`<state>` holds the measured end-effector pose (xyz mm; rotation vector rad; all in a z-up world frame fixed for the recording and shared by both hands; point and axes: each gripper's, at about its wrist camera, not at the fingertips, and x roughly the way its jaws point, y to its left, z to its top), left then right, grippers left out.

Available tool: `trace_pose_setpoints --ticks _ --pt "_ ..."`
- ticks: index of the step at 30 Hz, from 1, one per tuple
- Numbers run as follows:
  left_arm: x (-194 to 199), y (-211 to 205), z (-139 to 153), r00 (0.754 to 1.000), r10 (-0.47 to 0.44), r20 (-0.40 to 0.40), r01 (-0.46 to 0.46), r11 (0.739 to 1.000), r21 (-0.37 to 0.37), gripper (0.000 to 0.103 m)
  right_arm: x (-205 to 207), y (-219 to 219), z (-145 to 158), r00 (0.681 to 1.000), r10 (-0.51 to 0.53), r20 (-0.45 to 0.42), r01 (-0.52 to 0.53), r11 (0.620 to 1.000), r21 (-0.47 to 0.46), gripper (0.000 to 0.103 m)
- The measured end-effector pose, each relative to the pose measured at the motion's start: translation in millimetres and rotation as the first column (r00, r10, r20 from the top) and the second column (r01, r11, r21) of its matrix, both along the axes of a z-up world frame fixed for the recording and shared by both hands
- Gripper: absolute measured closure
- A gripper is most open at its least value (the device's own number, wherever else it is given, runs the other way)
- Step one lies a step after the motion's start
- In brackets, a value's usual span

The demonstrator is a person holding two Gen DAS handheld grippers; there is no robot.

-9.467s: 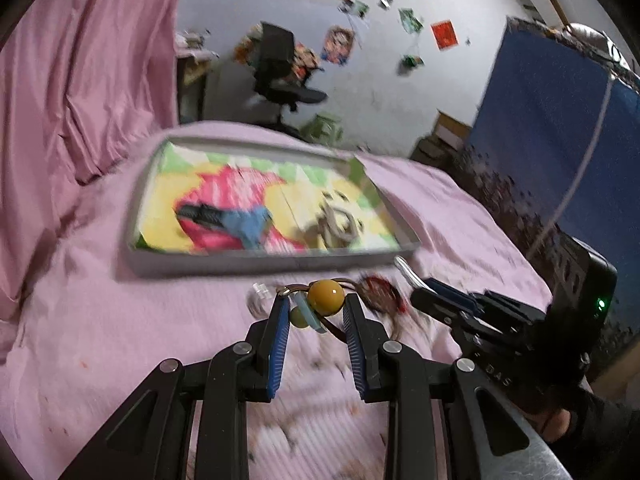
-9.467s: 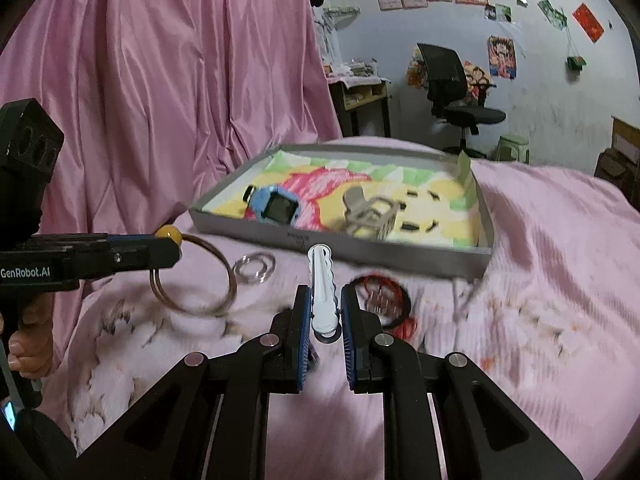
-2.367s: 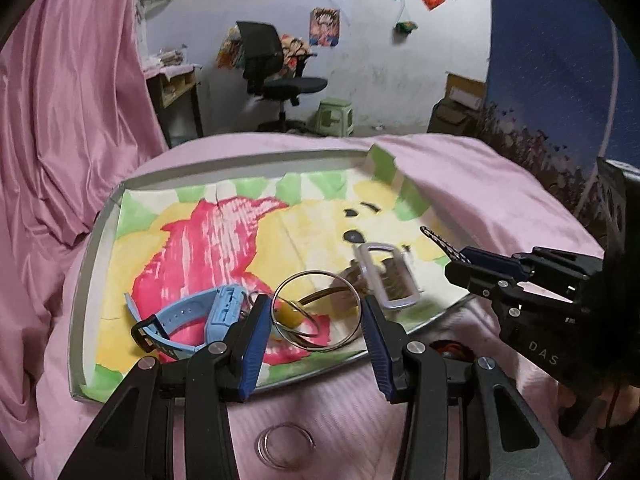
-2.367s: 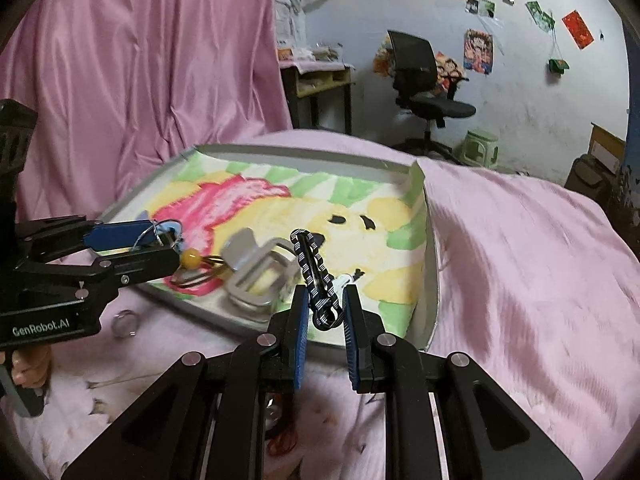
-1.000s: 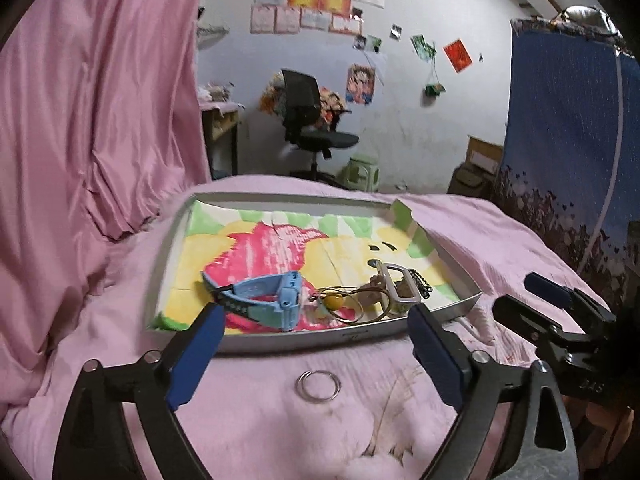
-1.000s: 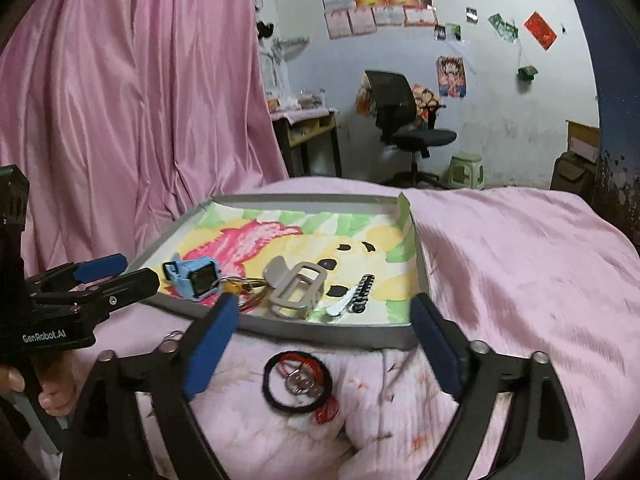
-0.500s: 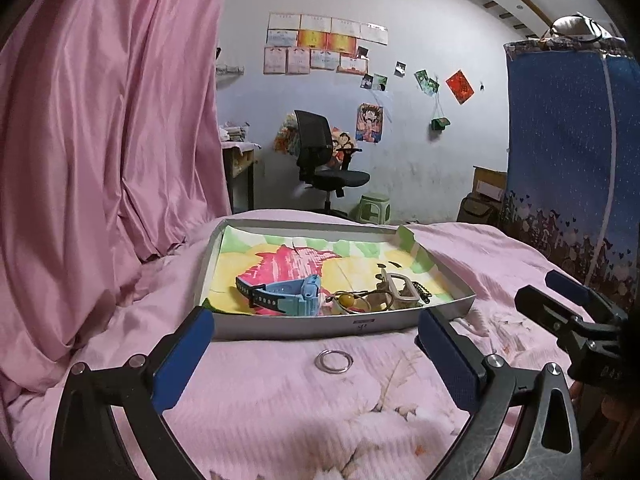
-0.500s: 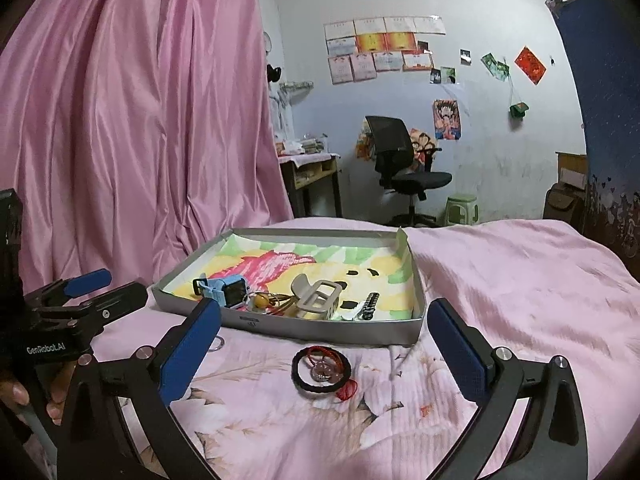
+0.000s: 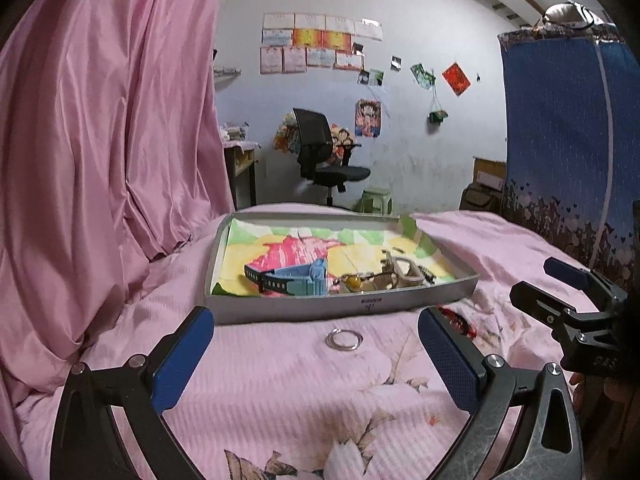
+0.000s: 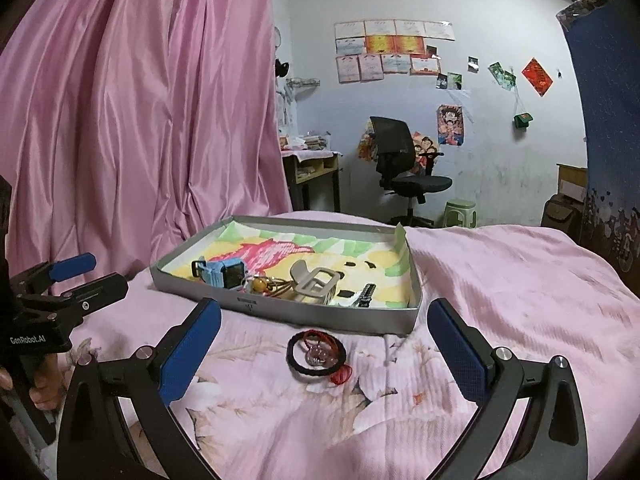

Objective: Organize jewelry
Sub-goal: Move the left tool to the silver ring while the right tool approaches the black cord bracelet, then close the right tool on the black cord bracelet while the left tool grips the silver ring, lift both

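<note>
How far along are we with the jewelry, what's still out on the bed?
In the tray: blue watch, bead bangle, hair claw, black-and-white clip. Nothing in hand: left gripper and right gripper are both open. Left on the bedspread: silver rings and black-and-red bracelets.

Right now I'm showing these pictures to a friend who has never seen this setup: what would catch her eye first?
Probably the grey tray with its bright painted lining, on the pink bedspread, holding a blue watch, a hair clip and other small pieces. Next, what lies loose in front of it: a silver ring and a black hair tie tangled with red cord. Both grippers, left and right, hover wide open and empty.
</note>
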<state>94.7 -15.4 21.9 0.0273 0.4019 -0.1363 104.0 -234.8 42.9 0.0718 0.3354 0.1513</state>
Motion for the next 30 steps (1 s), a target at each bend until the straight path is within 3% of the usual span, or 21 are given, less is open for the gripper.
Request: trace_pose_setpoints --ticks 9,18,22,30 --pt "20 2 -9 0.993 -0.01 -0.117 0.013 1.0 0.018 0.0 15 -2 -10 0.996 0.014 -0.087 -0.015 1.0 -0.003 0.001" --pt "47 2 -24 0.965 -0.053 -0.257 0.054 0.999 -0.001 0.0 36 -10 -26 0.978 0.046 -0.203 -0.036 0.998 0.05 0.002" --pt "53 -2 -26 0.958 -0.084 -0.274 0.087 0.996 0.0 0.002 42 -5 -33 0.97 0.072 -0.234 -0.062 0.997 0.047 0.021" --pt "68 -15 -34 0.934 -0.14 -0.329 0.154 0.988 0.019 0.023 59 -5 -47 0.941 0.105 -0.322 -0.078 0.992 0.096 0.056"
